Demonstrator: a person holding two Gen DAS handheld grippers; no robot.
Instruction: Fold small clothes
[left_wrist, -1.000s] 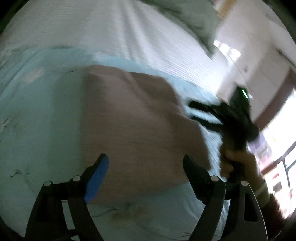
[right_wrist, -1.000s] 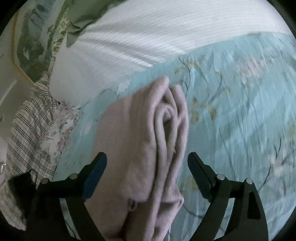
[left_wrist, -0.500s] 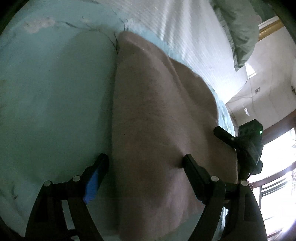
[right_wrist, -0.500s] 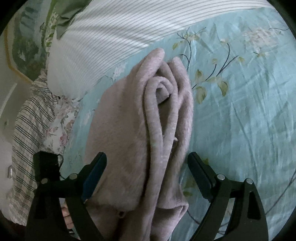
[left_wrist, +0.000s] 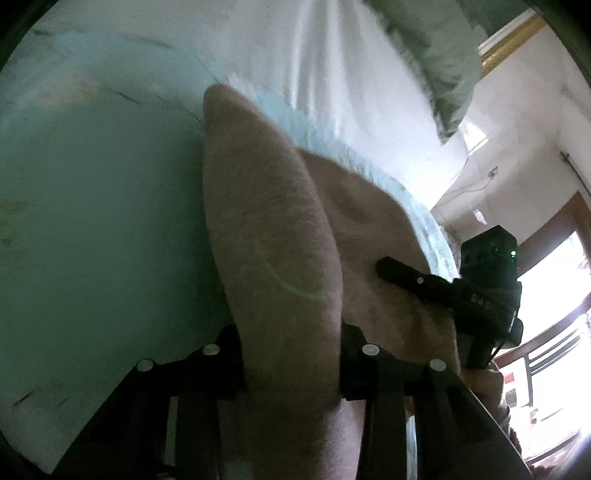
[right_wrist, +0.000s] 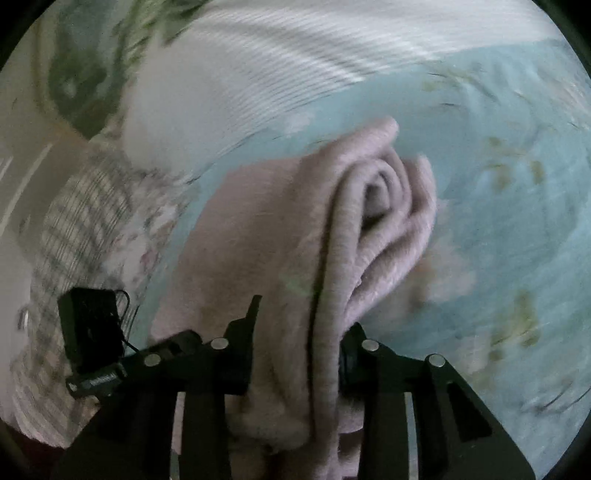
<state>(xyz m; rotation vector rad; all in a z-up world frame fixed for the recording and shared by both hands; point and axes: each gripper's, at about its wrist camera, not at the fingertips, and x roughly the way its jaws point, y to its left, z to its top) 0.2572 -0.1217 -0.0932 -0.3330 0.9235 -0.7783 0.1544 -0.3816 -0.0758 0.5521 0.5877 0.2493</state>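
Both jaws have just been closing: the left hand-held gripper (left_wrist: 291, 365) now pinches the near edge of the fuzzy dusty-pink folded garment (left_wrist: 269, 258) on the pale blue floral bed sheet (left_wrist: 92, 221), the right hand-held gripper (right_wrist: 295, 365) its layered end. I'd say the next fold is set up.

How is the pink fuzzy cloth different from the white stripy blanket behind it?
The pink cloth is fuzzy and plain, while the white blanket has thin ribbed stripes. The pink cloth is bunched into thick rolled folds; the white blanket lies smooth. The left gripper and the right gripper have just been closing and now pinch the pink cloth; nothing grips the white blanket. Both lie on the blue flowery sheet.
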